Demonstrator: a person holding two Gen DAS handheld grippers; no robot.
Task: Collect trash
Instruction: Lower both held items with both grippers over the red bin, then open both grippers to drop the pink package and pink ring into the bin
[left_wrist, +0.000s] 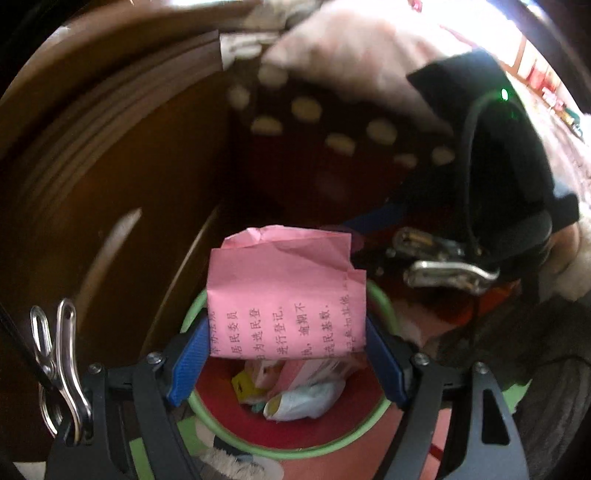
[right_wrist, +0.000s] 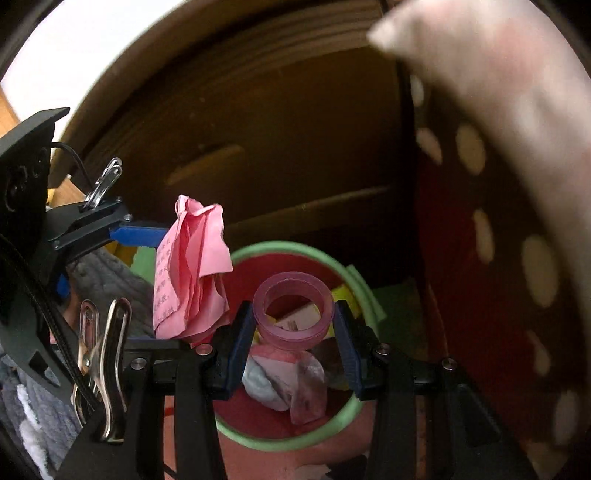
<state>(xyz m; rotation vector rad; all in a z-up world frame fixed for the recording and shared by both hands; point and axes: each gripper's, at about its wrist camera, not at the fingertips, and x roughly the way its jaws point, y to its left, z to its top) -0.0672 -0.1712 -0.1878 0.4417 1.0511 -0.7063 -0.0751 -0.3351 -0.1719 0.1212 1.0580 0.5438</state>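
Observation:
A folded pink printed paper (left_wrist: 284, 295) is clamped between the blue pads of my left gripper (left_wrist: 286, 347), hanging over a red bin with a green rim (left_wrist: 325, 443). Wrappers and crumpled trash (left_wrist: 295, 395) lie inside the bin. In the right wrist view my right gripper (right_wrist: 294, 314) is shut on a pink translucent tape roll (right_wrist: 294, 314) above the same green-rimmed bin (right_wrist: 280, 439). To its left the pink paper (right_wrist: 192, 273) shows crumpled in the left gripper (right_wrist: 147, 236). The right gripper's body (left_wrist: 480, 206) appears at the right of the left wrist view.
Dark brown wooden furniture (left_wrist: 110, 155) stands close behind the bin. A red cloth with pale dots (right_wrist: 498, 258) and a pale pillow (right_wrist: 480, 74) hang at the right. Grey fleece fabric (right_wrist: 103, 288) lies at the left.

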